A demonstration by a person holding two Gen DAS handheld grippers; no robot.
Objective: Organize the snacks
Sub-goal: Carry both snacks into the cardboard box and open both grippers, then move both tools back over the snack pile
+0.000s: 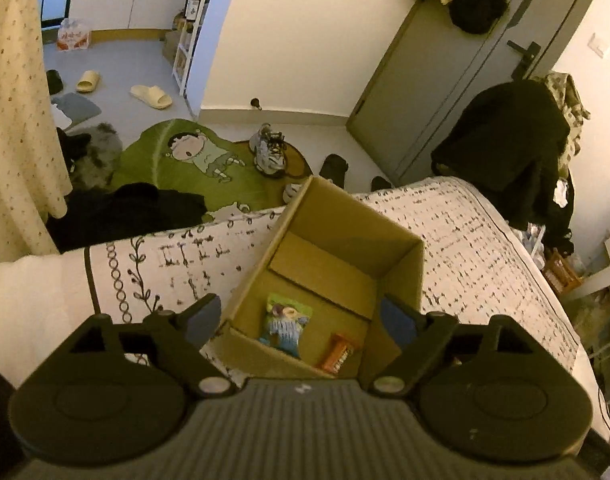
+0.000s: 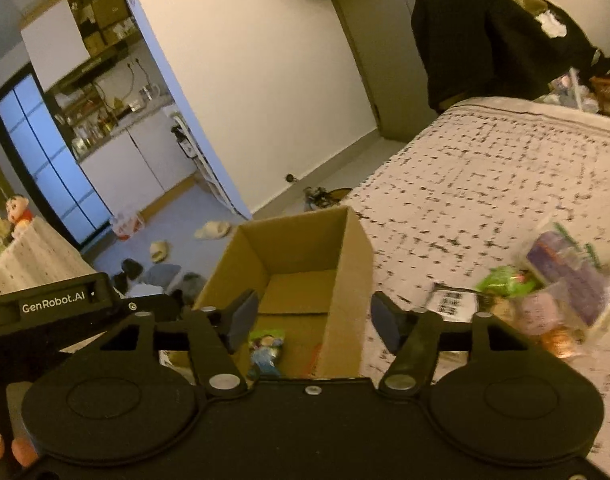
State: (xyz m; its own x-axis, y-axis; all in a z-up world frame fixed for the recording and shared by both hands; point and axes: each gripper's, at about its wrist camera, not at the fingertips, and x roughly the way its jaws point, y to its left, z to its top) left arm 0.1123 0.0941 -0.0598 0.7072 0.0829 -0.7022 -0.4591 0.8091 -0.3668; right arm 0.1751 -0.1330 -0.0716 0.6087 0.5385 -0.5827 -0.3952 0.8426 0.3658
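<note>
An open cardboard box (image 1: 397,264) stands on the patterned bedspread (image 1: 485,248). Inside lie a green and blue snack packet (image 1: 285,325) and an orange snack bar (image 1: 340,352). My left gripper (image 1: 301,320) is open and empty, just above the box's near end. In the right wrist view the box (image 2: 347,280) is straight ahead, with the snack packet (image 2: 267,346) in it. My right gripper (image 2: 313,320) is open and empty over the box. A blurred pile of snack packets (image 2: 561,292) lies on the bed to its right, with a barcoded packet (image 2: 453,303) beside it.
The bed edge runs just behind the box. Beyond it the floor holds a green cartoon rug (image 1: 193,160), sneakers (image 1: 269,150), slippers (image 1: 151,96) and dark clothes (image 1: 121,208). A dark coat (image 1: 513,152) hangs right. The left gripper's body (image 2: 57,304) shows at left.
</note>
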